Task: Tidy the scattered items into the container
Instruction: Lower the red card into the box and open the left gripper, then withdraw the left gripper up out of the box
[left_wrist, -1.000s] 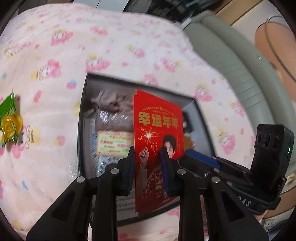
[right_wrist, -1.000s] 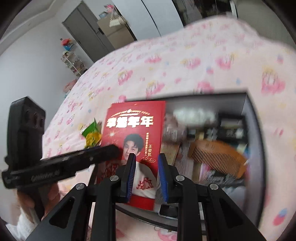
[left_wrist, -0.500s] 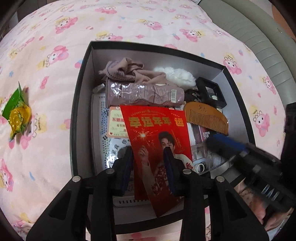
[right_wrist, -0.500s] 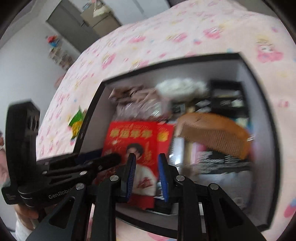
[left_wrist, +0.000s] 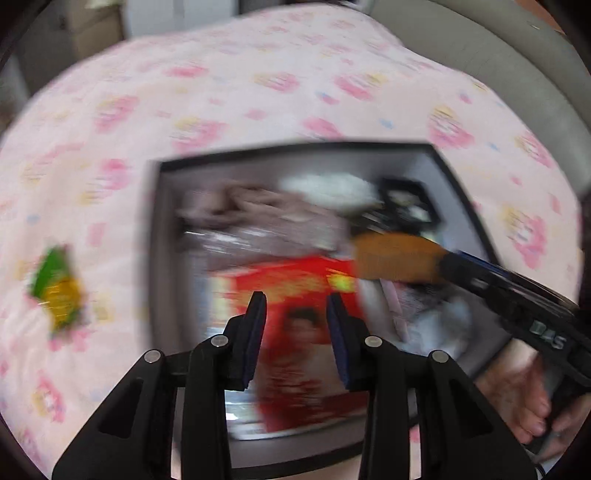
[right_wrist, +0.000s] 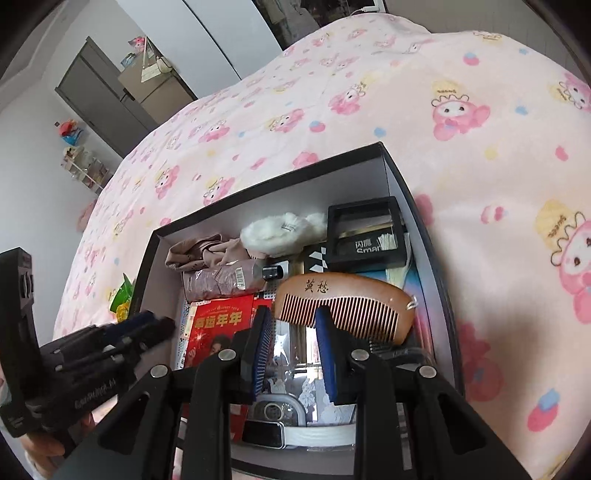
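A bed (right_wrist: 424, 85) under a pink cartoon-print blanket fills both views, with grey cabinets (right_wrist: 99, 92) beyond it. Below both hand-held grippers, the black box (right_wrist: 439, 273) holds a red card (right_wrist: 218, 325), comb (right_wrist: 343, 299) and cloth. The left hand-held gripper (left_wrist: 296, 306) has just been opening, jaws apart above the card; the right hand-held gripper (right_wrist: 291, 317) is released; a green-yellow candy (left_wrist: 59, 288) lies left of the box.

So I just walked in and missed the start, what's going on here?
A person with a tool in each hand is tidying loose things into a black box on the bed. The red envelope now lies inside, beside a wooden comb. Both the left tool and the right tool are empty. A green-and-yellow wrapper remains outside.
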